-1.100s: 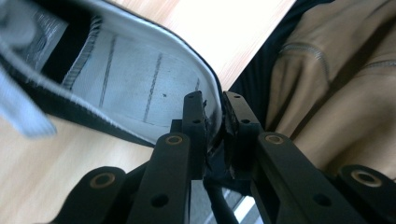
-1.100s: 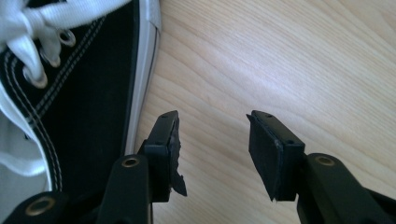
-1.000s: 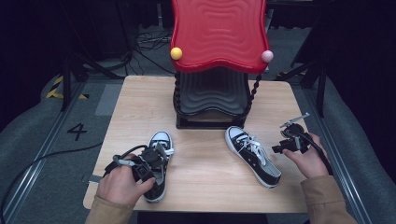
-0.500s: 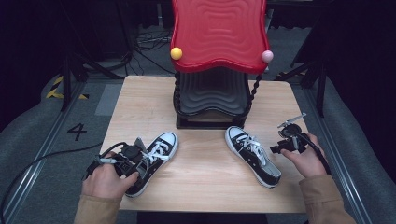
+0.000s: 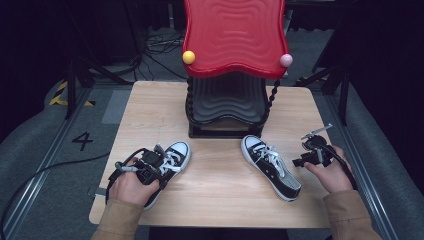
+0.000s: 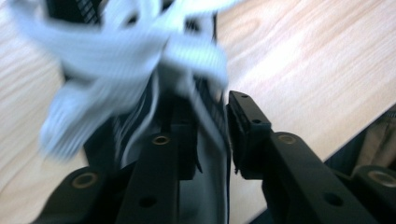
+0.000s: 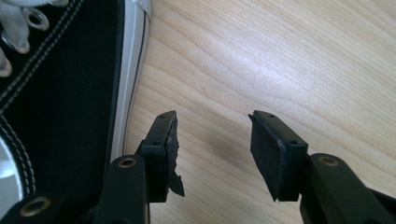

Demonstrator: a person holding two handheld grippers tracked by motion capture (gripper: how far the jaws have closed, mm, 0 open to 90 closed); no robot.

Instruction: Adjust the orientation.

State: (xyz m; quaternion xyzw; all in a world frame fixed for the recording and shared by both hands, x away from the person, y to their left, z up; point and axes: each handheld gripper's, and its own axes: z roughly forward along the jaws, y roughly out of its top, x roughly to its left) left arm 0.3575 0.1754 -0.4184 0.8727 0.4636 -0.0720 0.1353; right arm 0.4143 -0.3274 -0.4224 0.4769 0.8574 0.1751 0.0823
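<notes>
Lighting: table (image 5: 220,200) evenly lit from above, surroundings dark; soft sheen on the wood grain. Focus: white laces (image 6: 116,60) smeared and blurred close to the lens; high view slightly soft.

Two sneakers lie on the table (image 5: 215,210) before the shelf stand (image 5: 227,107): left sneaker (image 5: 167,167) near the left edge, right sneaker (image 5: 270,165) toward the right edge.

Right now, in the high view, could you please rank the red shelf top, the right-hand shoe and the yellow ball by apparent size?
1. red shelf top, though it sits nearer the camera
2. right-hand shoe
3. yellow ball
</notes>
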